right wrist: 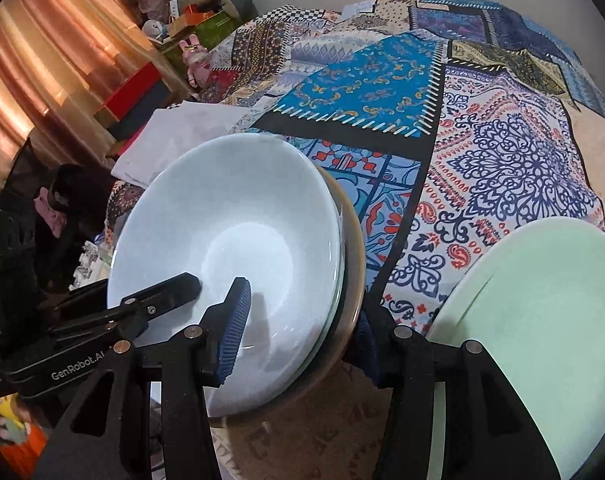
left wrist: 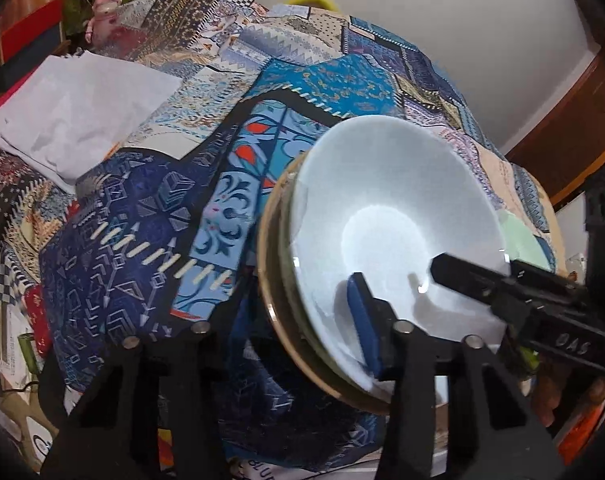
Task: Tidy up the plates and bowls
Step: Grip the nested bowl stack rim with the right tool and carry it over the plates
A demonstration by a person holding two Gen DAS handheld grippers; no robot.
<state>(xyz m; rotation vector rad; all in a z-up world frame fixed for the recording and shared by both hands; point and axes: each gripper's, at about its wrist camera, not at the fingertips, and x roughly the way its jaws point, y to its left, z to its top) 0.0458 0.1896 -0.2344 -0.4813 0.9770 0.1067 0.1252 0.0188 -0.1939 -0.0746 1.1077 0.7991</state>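
Stack of bowls: white bowl (right wrist: 226, 216) nested on top, tan-rimmed bowl (right wrist: 352, 240) under it, stack tilted on the patchwork quilt (right wrist: 502, 152) over a bed. Right tool (right wrist: 298, 320) straddles the stack's near rim, blue pad (right wrist: 234, 332) inside the white bowl, other finger outside against the tan one: holding the stack. Left tool (left wrist: 270, 312) also has its blue pad (left wrist: 364, 320) inside the white bowl; second finger hidden, grip state unclear. Pale green plate (right wrist: 542, 332) lies just right of the stack. White folded cloth (left wrist: 74, 116) lies further back.
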